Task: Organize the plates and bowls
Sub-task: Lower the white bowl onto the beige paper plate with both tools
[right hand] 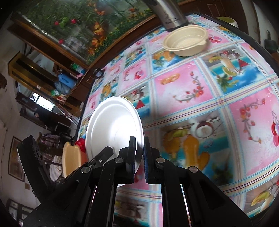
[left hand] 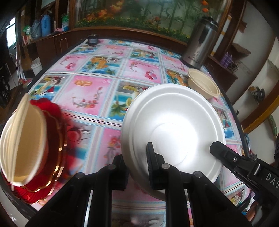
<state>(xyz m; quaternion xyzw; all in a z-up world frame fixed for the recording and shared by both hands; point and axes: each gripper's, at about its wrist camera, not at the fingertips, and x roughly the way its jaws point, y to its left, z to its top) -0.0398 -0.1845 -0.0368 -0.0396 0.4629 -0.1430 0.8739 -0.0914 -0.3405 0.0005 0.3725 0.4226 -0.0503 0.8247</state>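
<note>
Table is covered by a glossy patchwork oilcloth (left hand: 97,87) in pink and blue fruit and flower squares, filling centre frame in both views. Behind it, top of frame, a dark wooden sideboard (left hand: 52,45) carries a large glass-fronted panel of bamboo and orange flowers (left hand: 139,14). Tall stainless-steel thermos jug (left hand: 200,45) stands at the table's far right corner. Blue plastic containers (left hand: 45,25) on the shelf upper left. Bright window (left hand: 11,33) at far left edge. White wall with wooden shelving (left hand: 247,57) at right. White plastic bucket (left hand: 36,67) on the floor, left.
</note>
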